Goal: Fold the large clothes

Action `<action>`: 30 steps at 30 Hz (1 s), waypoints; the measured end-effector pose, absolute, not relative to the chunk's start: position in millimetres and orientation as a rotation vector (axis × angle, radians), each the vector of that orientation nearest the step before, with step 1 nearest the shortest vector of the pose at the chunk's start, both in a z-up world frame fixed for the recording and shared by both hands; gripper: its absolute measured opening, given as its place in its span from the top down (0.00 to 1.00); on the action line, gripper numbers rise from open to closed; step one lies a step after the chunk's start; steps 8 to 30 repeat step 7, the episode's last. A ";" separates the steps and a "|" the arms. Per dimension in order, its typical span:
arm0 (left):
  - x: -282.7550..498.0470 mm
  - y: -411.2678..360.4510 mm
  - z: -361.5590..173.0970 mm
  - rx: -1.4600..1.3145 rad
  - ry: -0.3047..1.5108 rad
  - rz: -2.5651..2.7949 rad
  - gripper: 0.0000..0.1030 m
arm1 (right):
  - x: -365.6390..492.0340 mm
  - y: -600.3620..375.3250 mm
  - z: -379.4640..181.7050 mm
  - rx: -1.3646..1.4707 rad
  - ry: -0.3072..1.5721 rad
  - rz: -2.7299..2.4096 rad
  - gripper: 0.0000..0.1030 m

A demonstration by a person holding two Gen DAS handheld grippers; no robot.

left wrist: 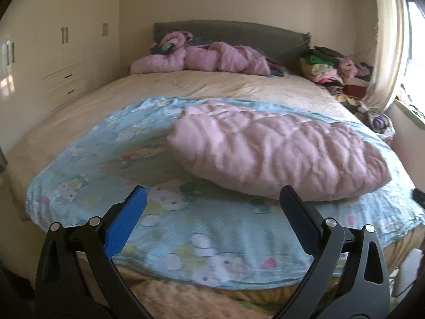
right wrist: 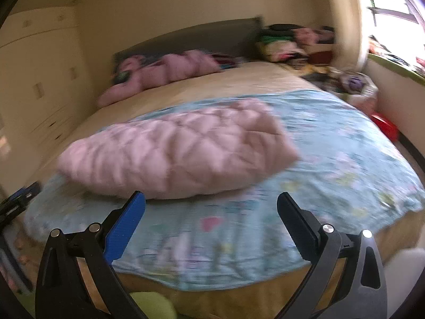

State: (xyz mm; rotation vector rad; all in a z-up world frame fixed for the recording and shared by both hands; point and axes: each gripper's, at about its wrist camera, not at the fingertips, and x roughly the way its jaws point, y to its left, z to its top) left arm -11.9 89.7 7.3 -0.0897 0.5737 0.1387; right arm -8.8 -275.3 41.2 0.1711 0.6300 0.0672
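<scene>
A pink quilted garment [left wrist: 276, 151] lies folded into a thick bundle on a light blue cartoon-print sheet [left wrist: 111, 146] spread over the bed. It also shows in the right wrist view [right wrist: 180, 146] on the same sheet [right wrist: 345, 143]. My left gripper [left wrist: 212, 199] is open and empty, held above the sheet's near edge, short of the bundle. My right gripper [right wrist: 211, 202] is open and empty, just in front of the bundle's near edge. The left gripper shows at the left edge of the right wrist view [right wrist: 18, 199].
A second pink quilted garment [left wrist: 204, 58] lies crumpled by the grey headboard [left wrist: 233, 30]. A pile of mixed clothes [left wrist: 332, 69] sits at the bed's far right corner. White wardrobes [left wrist: 53, 47] stand on the left, a curtain [left wrist: 387, 42] and window on the right.
</scene>
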 end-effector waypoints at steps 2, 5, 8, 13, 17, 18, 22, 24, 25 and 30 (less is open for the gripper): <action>-7.9 115.1 4.8 -0.098 0.592 0.166 0.09 | -17.6 -306.5 34.9 0.194 0.619 -0.060 0.04; 7.3 188.7 0.9 -0.112 0.624 0.285 0.09 | -37.2 -379.4 9.6 0.240 0.635 -0.309 0.04; 25.3 241.7 -2.0 -0.125 0.641 0.364 0.09 | -54.6 -432.5 -13.7 0.268 0.681 -0.497 0.04; 25.3 241.7 -2.0 -0.125 0.641 0.364 0.09 | -54.6 -432.5 -13.7 0.268 0.681 -0.497 0.04; 25.3 241.7 -2.0 -0.125 0.641 0.364 0.09 | -54.6 -432.5 -13.7 0.268 0.681 -0.497 0.04; 25.3 241.7 -2.0 -0.125 0.641 0.364 0.09 | -54.6 -432.5 -13.7 0.268 0.681 -0.497 0.04; 25.3 241.7 -2.0 -0.125 0.641 0.364 0.09 | -54.6 -432.5 -13.7 0.268 0.681 -0.497 0.04; 25.3 241.7 -2.0 -0.125 0.641 0.364 0.09 | -54.6 -432.5 -13.7 0.268 0.681 -0.497 0.04; 25.3 241.7 -2.0 -0.125 0.641 0.364 0.09 | -54.6 -432.5 -13.7 0.268 0.681 -0.497 0.04; 25.3 241.7 -2.0 -0.125 0.641 0.364 0.09 | -54.6 -432.5 -13.7 0.268 0.681 -0.497 0.04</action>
